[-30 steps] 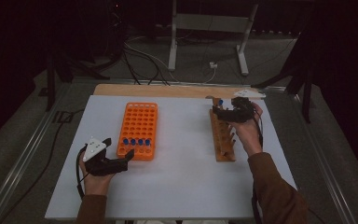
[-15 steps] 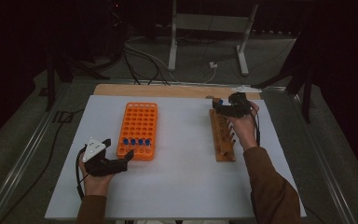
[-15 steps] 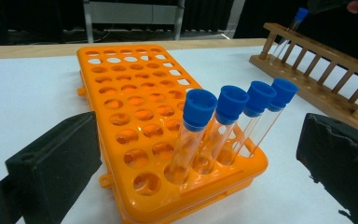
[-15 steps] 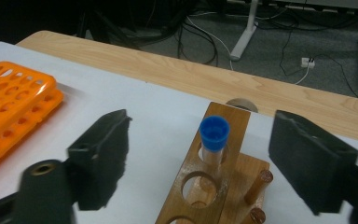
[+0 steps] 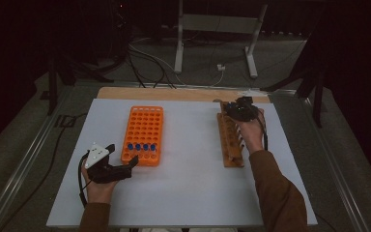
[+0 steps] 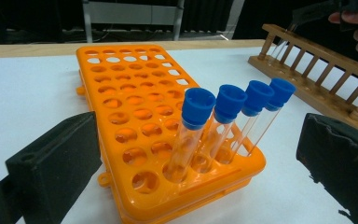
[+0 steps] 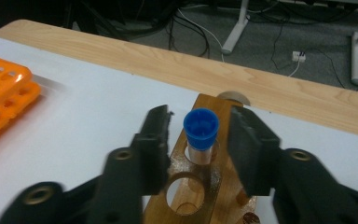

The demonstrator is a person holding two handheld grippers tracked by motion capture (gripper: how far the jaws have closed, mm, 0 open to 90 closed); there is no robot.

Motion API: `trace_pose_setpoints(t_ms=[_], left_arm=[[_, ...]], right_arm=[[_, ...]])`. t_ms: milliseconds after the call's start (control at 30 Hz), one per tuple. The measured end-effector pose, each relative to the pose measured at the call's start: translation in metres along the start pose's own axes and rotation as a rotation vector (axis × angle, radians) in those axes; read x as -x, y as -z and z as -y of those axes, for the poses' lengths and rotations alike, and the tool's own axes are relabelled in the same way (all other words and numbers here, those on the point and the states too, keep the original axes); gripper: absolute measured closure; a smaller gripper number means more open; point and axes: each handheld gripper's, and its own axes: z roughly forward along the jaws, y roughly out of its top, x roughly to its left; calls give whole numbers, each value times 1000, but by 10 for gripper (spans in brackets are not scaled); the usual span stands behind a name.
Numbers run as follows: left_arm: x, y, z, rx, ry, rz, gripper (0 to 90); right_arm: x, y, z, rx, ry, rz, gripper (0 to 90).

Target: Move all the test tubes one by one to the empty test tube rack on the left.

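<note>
Here the right gripper hangs over the far end of the wooden rack, its jaws spread to either side of a blue-capped tube that stands in one of the rack's end holes. A gap shows between each jaw and the cap, so nothing is pinched. The tube appears upright and seated, though its lower part is hidden inside the rack.

The left gripper rests low on the white table, just beside the near end of the orange rack, jaws wide apart and empty. Four more capped tubes stand in a row near that rack's near edge, all leaning somewhat in their holes.

Risks, as judged from this position:
- The jaws flank the cap, not the glass. If they close there and lift, the cap could slip or come away from the tube.
- If the jaws close off-centre, one would reach the tube first and tip it against the hole's rim, straining the glass.
- The wooden rack looks light and narrow; a sideways nudge from a jaw could shift or rock it.
- The left gripper lies near the leaning tubes, where a careless sweep could knock them.
</note>
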Motion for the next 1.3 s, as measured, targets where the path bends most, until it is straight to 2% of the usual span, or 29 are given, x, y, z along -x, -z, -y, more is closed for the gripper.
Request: trace_pose_setpoints(t_ms=[467, 600, 733, 1300], left_arm=[[-2, 2, 1, 2, 8, -6, 9], [-2, 2, 1, 0, 8, -7, 9], [-1, 1, 2, -3, 7, -7, 9], [0, 1, 1, -2, 6, -4, 9]], right_arm=[[-2, -17, 3, -36, 7, 30, 744], [-3, -18, 4, -41, 18, 43, 753], [-4, -17, 4, -44, 38, 59, 759], [-8, 0, -5, 16, 42, 61, 762]])
